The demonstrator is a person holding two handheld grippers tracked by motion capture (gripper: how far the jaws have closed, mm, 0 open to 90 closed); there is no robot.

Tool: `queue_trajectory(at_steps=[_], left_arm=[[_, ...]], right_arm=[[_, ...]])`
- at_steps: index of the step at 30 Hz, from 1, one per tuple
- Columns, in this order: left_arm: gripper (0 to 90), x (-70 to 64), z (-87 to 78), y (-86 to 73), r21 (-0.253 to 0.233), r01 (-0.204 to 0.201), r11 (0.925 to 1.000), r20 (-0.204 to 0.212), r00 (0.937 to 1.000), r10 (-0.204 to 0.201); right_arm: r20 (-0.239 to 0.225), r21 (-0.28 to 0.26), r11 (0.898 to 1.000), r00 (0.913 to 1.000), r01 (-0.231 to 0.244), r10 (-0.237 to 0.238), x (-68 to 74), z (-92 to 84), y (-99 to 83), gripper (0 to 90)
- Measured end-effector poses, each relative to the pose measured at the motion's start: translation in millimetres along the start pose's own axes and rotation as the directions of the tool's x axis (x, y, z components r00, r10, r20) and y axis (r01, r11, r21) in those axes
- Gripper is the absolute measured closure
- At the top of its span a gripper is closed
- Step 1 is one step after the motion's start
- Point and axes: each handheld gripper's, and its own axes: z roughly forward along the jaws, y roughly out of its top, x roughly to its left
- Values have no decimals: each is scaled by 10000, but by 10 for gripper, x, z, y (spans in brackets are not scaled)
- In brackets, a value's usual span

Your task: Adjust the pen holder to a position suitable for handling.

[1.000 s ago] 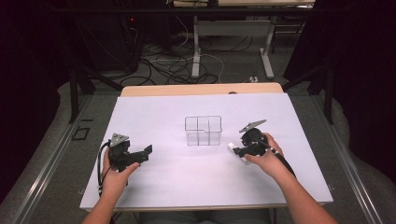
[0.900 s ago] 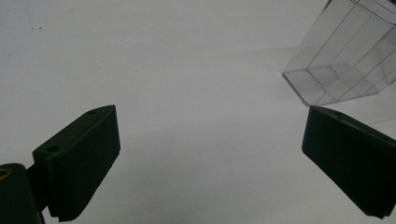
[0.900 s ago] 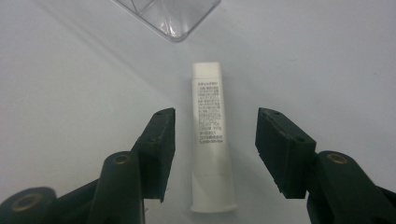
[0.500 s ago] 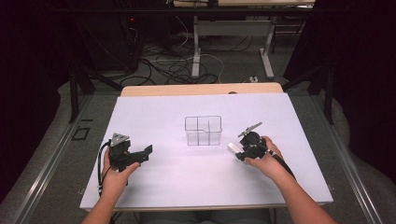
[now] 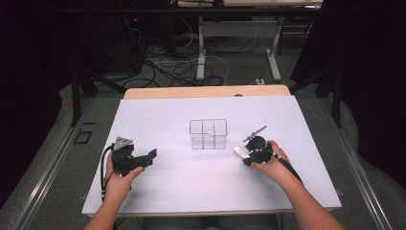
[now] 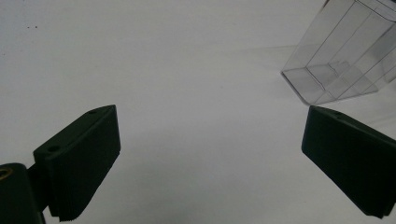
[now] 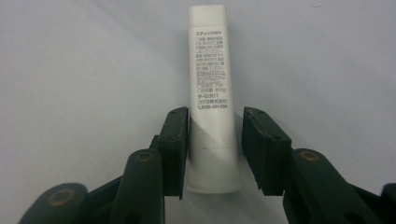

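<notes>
Clear divided box just beside white stick; path unobstructed.

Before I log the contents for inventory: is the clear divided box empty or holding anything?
Empty. The clear divided box shows bare compartments, and the white stick lies on the table between the right gripper jaws.
</notes>
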Motion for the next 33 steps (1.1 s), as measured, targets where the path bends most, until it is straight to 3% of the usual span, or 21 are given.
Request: queue_trajectory(at_steps=[4,11,15,16,20,23,28,32,33], left_arm=[[46,0,2,0,-5,0,10000,16,10000,0],[45,1,2,-1,2,-5,10000,15,10000,5],[45,-1,3,-1,2,-4,10000,10,10000,4],[46,-2,2,-1,10,-4,10000,-5,10000,4],[46,-4,3,-1,12,-10,10000,-7,10000,10],[46,-2,3,0,12,-13,10000,3,10000,13],[46,0,4,0,24,-20,10000,4,10000,20],[46,-3,6,0,25,-17,10000,4,10000,17],[46,-3,6,0,28,-15,10000,12,10000,15]], right_arm=[[-24,217,9997,10000,97,-97,23,-13,13,660],[37,260,9995,9998,201,-202,30,-11,23,664],[-28,69,9998,9998,-174,175,54,3,14,666],[-54,-42,10000,10000,24,-24,44,12,15,667],[62,488,9986,9998,185,-188,43,-18,36,669],[118,342,9983,9988,464,-468,53,-9,37,670],[301,359,9986,9987,390,-401,63,-14,31,670],[163,212,9985,9986,508,-512,69,-10,22,671],[161,397,9977,9984,541,-548,77,-27,28,671]])
